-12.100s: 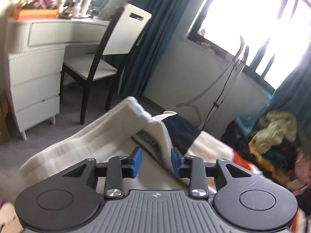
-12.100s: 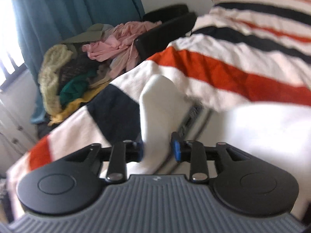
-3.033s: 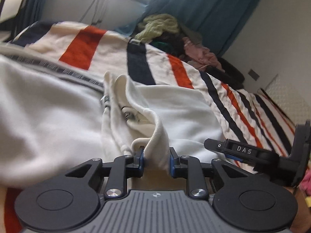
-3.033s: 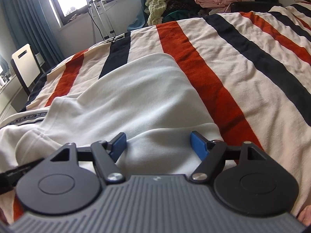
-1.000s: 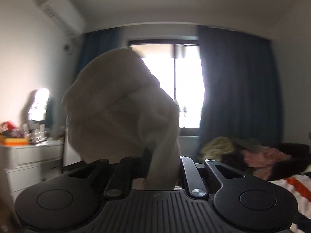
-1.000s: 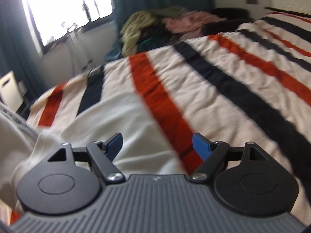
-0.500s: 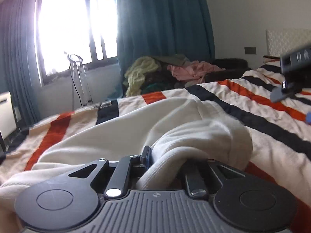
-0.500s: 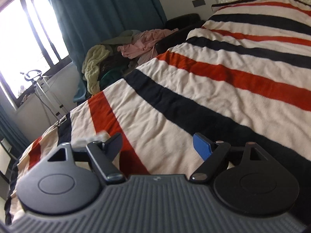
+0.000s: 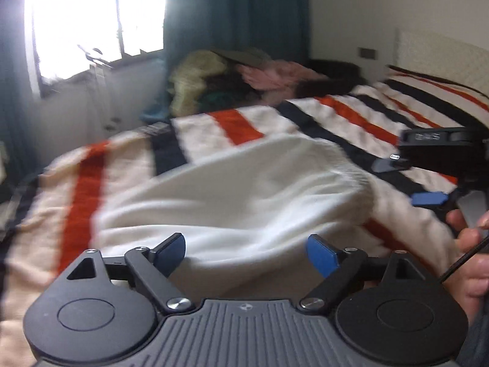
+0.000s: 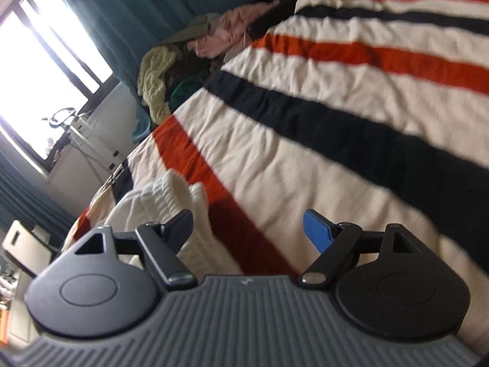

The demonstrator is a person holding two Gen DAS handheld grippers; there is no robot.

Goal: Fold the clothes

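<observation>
**Left gripper releasing over a folded-over white garment on the bed**

Left gripper: jaws opening, blue pads apart; white cloth lies between them, but neither pad presses on it.

Right gripper: jaws spread wide, nothing pinched; it hangs over the striped bedspread with the garment's ribbed edge just beside its left finger.

White garment: a soft, rounded heap on the bed, one layer apparently doubled over, its ribbed hem toward the right gripper.

Progress, as judged: at least one fold looks laid down. Left to do: flattening, probably a further fold. The clothes pile beyond the bed appears untouched.
</observation>
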